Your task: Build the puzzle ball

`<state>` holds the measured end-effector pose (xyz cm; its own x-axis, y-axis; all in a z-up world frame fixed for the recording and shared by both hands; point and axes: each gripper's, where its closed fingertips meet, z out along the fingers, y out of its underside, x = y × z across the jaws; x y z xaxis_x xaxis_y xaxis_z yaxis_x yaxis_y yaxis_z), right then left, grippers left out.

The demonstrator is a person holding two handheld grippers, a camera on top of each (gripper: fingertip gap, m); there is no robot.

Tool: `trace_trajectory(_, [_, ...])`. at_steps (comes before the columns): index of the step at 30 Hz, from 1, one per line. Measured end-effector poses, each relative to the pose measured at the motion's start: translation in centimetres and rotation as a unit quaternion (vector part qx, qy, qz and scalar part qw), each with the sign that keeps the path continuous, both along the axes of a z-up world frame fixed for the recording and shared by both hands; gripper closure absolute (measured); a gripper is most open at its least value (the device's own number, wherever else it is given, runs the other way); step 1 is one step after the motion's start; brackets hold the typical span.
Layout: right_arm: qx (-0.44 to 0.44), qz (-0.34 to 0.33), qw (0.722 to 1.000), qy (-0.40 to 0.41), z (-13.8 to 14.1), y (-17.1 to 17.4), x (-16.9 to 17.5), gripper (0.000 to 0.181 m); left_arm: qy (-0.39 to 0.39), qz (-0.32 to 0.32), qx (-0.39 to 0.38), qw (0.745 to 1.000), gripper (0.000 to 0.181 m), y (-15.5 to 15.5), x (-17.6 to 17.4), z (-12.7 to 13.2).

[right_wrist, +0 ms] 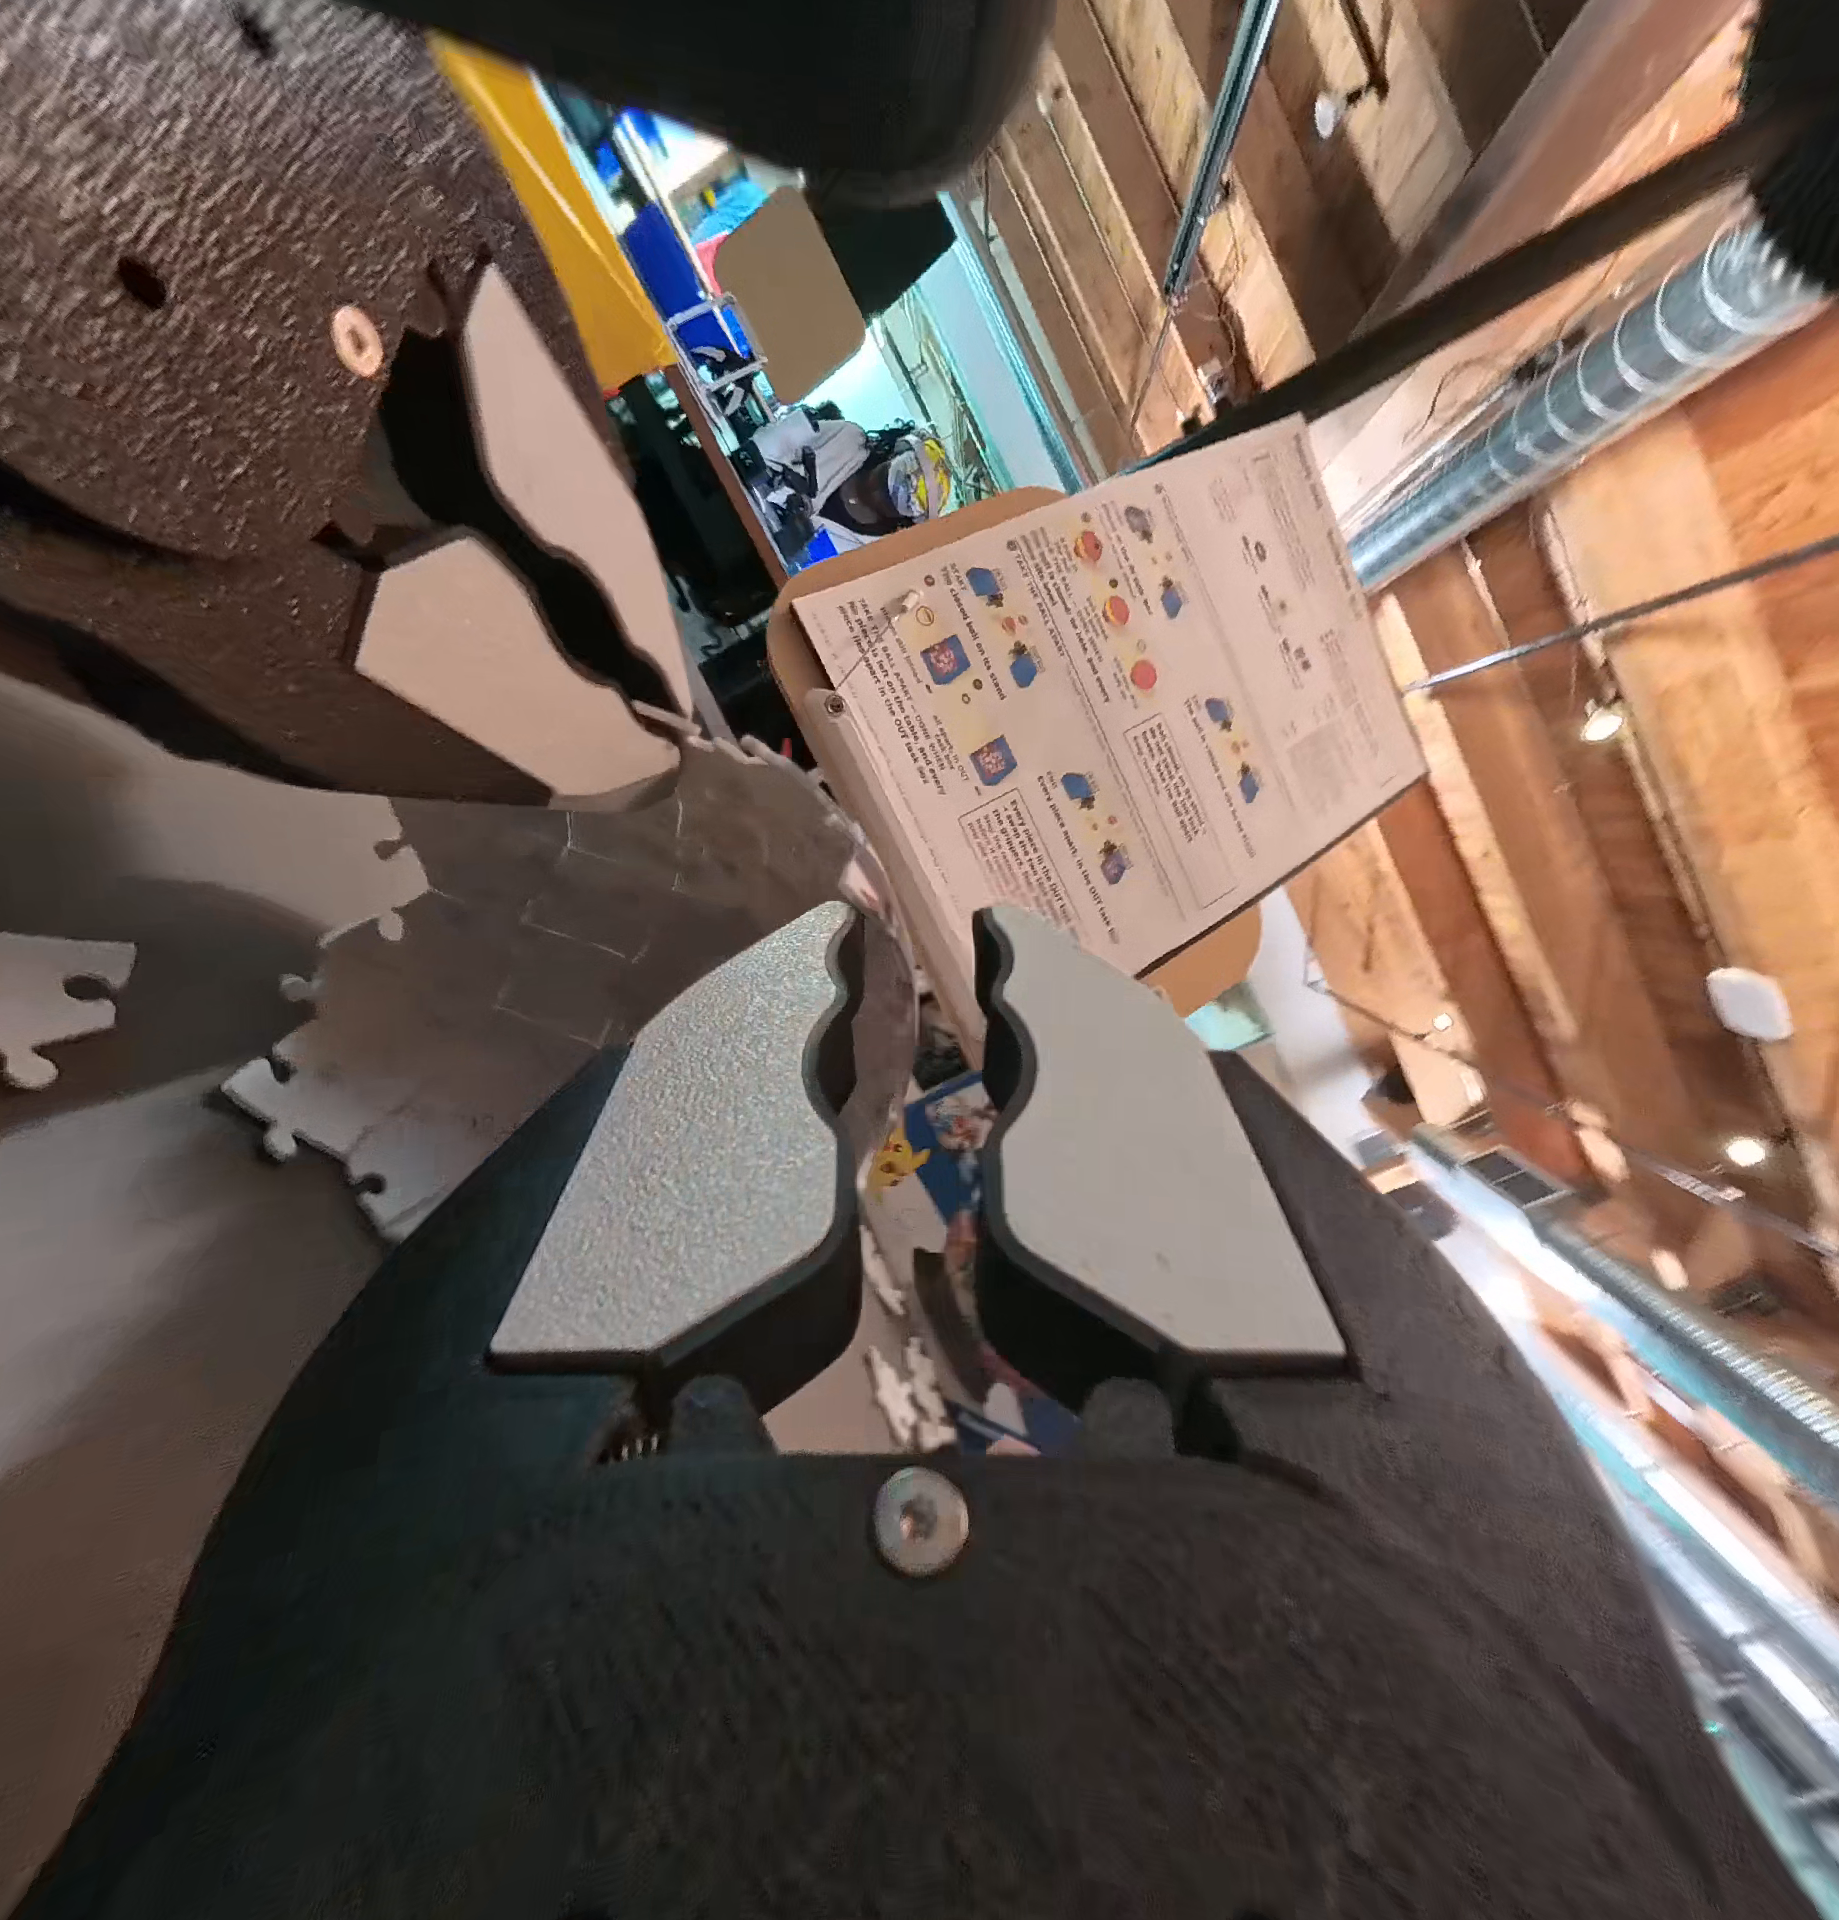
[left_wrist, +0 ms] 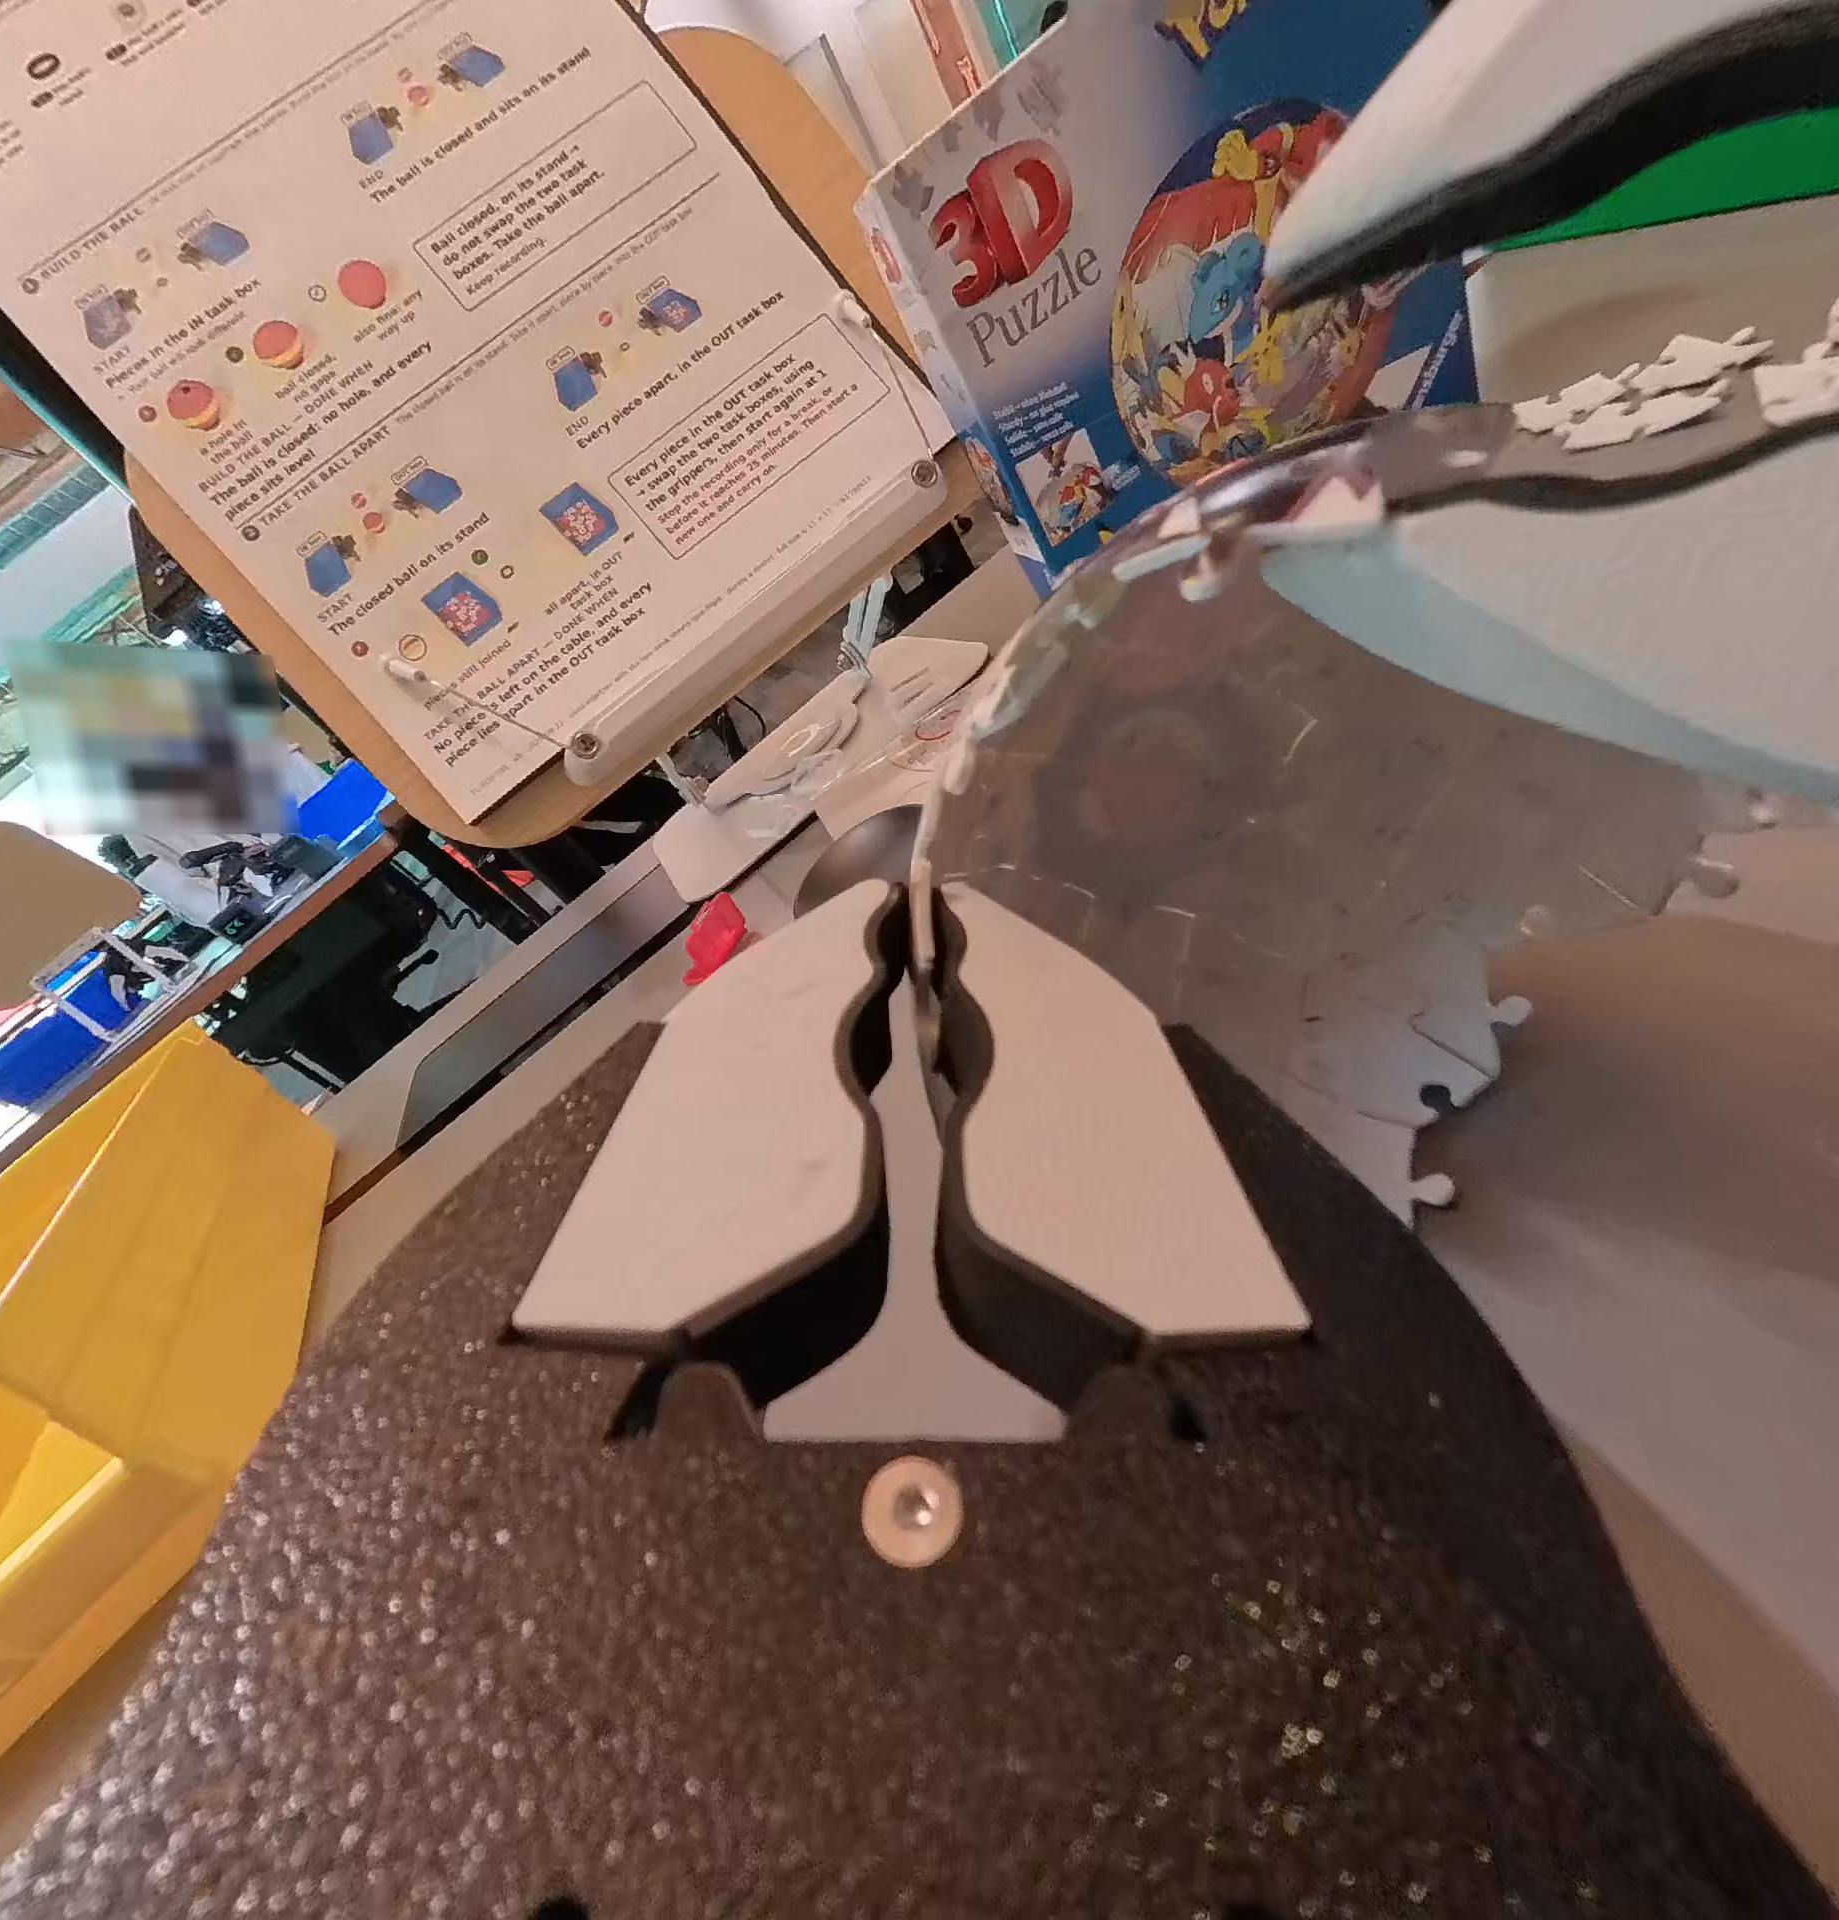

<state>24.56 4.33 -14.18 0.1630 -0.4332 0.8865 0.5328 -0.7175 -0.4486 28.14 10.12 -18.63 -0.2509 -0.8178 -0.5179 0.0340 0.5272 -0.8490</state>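
Left hand-held gripper (left_wrist: 920, 935) closed on the rim of the partial shell (left_wrist: 1258, 831), a curved sheet of joined puzzle pieces seen from its grey inner side and held above the desk (left_wrist: 1673, 1351). Right hand-held gripper (right_wrist: 915, 935) parted, its 2 fingers straddling another part of the shell's (right_wrist: 603, 904) rim, with a gap showing on the right-hand side; whether the left finger (right_wrist: 728, 1122) touches the shell cannot be told. In the right wrist view the left hand-held gripper (right_wrist: 676, 727) shows farther off, on the toothed edge.

Risks, as judged:
1. The shell hangs from 1 narrow pinch at its rim. Any twist of the left hand-held gripper could bend a seam and pop pieces apart.
2. If the right hand-held gripper closes askew, it may lever the rim and split the joints between the 2 grips.
3. The open edge carries bare tabs (left_wrist: 1455, 1091) that could snag or snap.
4. A dropped shell would fall on the desk, near the loose pieces (left_wrist: 1621, 405) by the puzzle box (left_wrist: 1050, 343).
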Motion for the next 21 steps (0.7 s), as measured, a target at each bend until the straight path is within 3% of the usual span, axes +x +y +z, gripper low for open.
trace_trajectory(6, [-0.056,-0.015,0.997,-0.057,-0.3,-0.3,0.2,0.177,-0.009,-0.018,-0.004,1.000,0.179,-0.8,0.3,0.2])
trace_trajectory(12, [-0.081,-0.029,0.992,-0.096,-0.4,-0.3,-0.1,0.178,-0.008,-0.024,-0.004,1.000,0.175,-1.0,0.2,0.1])
trace_trajectory(15, [-0.093,-0.033,0.990,-0.104,-0.4,-0.1,-0.1,0.179,0.021,-0.037,-0.021,0.999,0.155,-1.0,-0.3,-0.2])
trace_trajectory(18, [-0.094,-0.031,0.990,-0.105,-0.4,0.1,-0.3,0.179,0.050,-0.051,-0.045,0.996,0.151,-0.2,-1.6,-0.2])
trace_trajectory(21, [-0.101,-0.033,0.988,-0.113,-0.4,0.2,-0.5,0.178,0.129,-0.114,-0.050,0.984,0.151,-0.1,-4.0,-1.4])
